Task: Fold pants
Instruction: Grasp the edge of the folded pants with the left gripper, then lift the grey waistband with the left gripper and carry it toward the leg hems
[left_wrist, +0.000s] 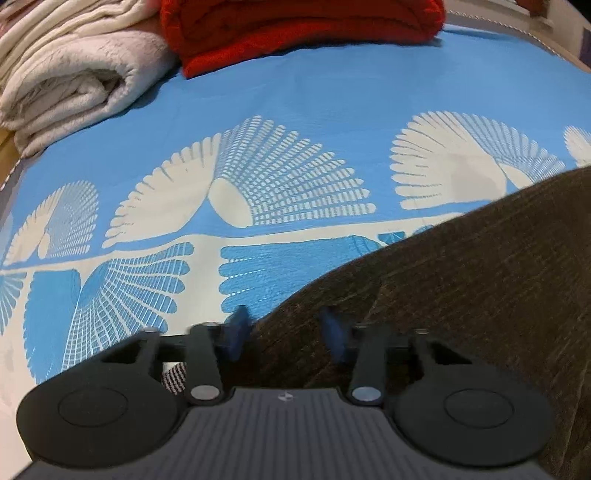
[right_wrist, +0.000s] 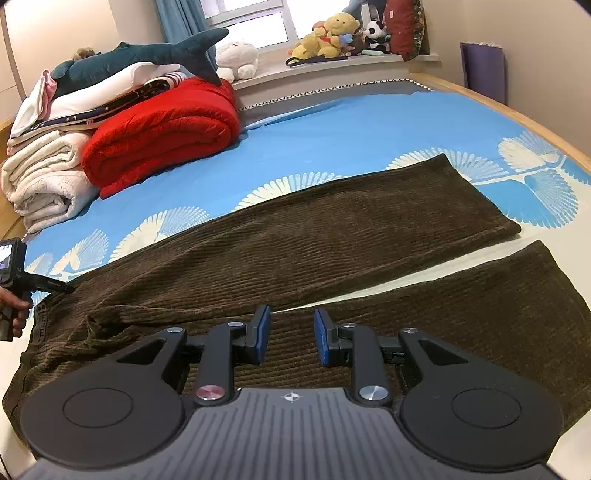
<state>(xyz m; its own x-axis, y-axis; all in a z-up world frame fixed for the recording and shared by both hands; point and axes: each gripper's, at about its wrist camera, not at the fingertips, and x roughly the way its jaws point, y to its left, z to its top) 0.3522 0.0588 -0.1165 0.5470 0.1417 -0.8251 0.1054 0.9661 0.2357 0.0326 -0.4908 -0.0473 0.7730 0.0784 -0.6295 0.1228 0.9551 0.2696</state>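
Right gripper (right_wrist: 291, 338) apart, low over the near leg (right_wrist: 461, 317) — pants (right_wrist: 295, 236) still flat.
Left gripper (left_wrist: 282, 330) apart at the waist edge; pinch both near edges together — then carry them far.

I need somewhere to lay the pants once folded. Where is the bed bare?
The blue sheet is bare between the red blanket and the far pant leg of the brown pants, out to the far bed edge. A thin strip shows between the legs. The corner holding the white blankets is crowded.
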